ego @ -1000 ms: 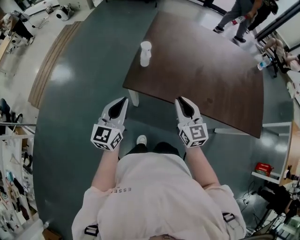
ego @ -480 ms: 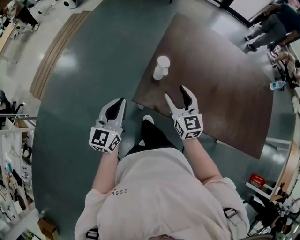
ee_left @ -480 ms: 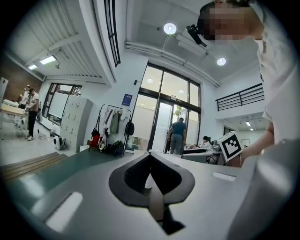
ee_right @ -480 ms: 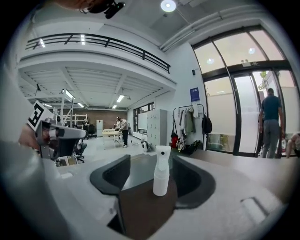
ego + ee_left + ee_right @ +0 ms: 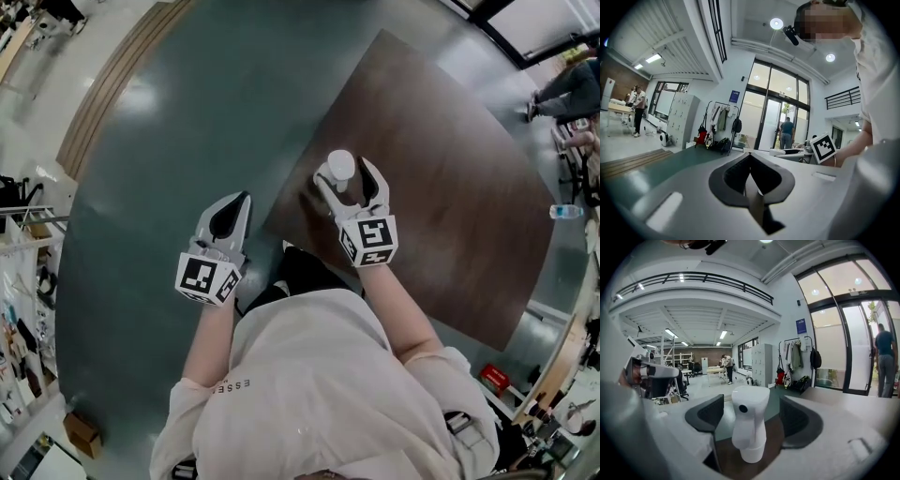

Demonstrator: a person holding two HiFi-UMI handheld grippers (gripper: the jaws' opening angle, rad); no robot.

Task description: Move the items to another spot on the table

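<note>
white, waisted spray-top bottle (image 5: 750,423) stands upright between the right tongs (image 5: 347,173), just opened wide; left tongs (image 5: 242,202) pressed together.

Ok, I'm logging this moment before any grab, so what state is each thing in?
right gripper: open, jaws just been opening, standing either side of the bottle, pads not pressing it.
left gripper: shut, empty, held over the floor beside the table.
white bottle: upright on the table, not gripped.
table: carries the bottle near its corner.
</note>
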